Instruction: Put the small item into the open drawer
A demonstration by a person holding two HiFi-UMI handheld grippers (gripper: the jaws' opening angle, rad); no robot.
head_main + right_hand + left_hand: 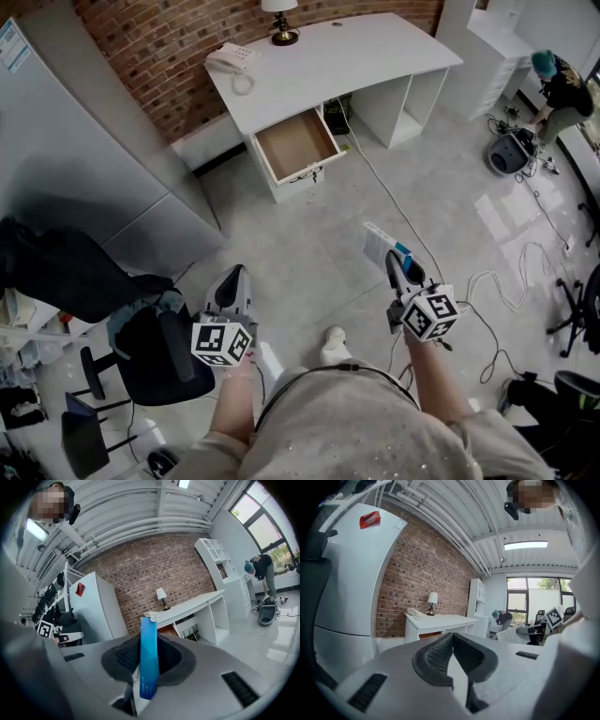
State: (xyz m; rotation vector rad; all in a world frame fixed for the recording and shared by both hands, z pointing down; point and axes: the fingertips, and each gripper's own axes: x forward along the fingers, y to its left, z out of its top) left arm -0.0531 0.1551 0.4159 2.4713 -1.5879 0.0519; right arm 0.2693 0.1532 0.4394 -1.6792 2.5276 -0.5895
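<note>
A: Where's the small item?
B: In the right claw, pinched tight. Blue, flat, sticks up btw the jaws.
A: Left claw?
B: Tips together, nothing in it.
A: Drawer?
B: Pulled open under the white counter, by the brick wall. Well apart from both claws.

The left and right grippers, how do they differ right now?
The right gripper clamps a slim blue packet; the left gripper holds nothing. The left's fingers meet at the tips; the right's are parted by the packet. Both point toward the desk with the open drawer.
</note>
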